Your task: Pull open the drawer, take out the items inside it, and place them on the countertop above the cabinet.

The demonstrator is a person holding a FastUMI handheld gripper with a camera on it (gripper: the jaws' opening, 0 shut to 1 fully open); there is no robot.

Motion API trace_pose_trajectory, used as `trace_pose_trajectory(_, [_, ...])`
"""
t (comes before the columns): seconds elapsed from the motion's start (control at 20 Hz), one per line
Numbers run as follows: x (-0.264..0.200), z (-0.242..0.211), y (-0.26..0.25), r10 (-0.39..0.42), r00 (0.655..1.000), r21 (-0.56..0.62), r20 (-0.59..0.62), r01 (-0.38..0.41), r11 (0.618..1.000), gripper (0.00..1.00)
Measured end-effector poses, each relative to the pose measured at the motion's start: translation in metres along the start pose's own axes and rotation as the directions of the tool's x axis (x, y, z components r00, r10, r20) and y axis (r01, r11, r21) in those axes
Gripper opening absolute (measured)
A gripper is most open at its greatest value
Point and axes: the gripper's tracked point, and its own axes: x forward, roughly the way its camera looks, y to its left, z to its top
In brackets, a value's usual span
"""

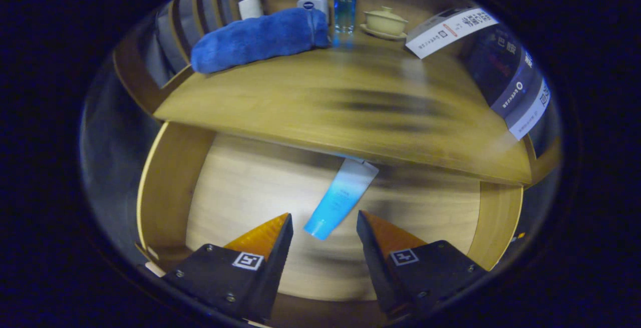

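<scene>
Drawer point(165, 188): pulled open, giving access from above. Contents: one blue tube point(340, 199), lying flat just ahead of the gripper point(324, 228), its cap end between the fingertips. Gripper: spread wide, empty, lined up to straddle the tube. Surface point(320, 102) beyond: towel point(258, 37), bottles, lidded cup.

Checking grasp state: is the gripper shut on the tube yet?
No. The gripper is open, its fingers spread either side of the tube, which lies loose on the floor of the drawer.

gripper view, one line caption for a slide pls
Open gripper hovers over the pulled-out drawer, blue tube just ahead between its fingers.
</scene>
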Motion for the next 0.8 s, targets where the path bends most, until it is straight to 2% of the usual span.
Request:
trace_pose_trajectory(0.35, [0.025, -0.002, 0.004, -0.055, 0.998, 0.007, 0.015, 0.055, 0.998, 0.77])
trace_pose_trajectory(0.45, [0.028, -0.003, 0.002, -0.074, 0.997, -0.012, 0.024, 0.074, 0.997, 0.63])
trace_pose_trajectory(0.5, [0.02, 0.004, 0.002, -0.071, 0.997, -0.022, 0.024, 0.072, 0.997, 0.56])
trace_pose_trajectory(0.65, [0.018, -0.012, 0.0, -0.052, 0.999, -0.038, 0.001, 0.052, 0.998, 0.34])
trace_pose_trajectory(0.75, [0.013, -0.014, 0.007, 0.0, 1.0, -0.012, 0.01, 0.0, 1.0, 0.23])
trace_pose_trajectory(0.8, [0.006, -0.012, 0.007, 0.013, 1.0, 0.01, 0.022, -0.014, 1.0, 0.23])
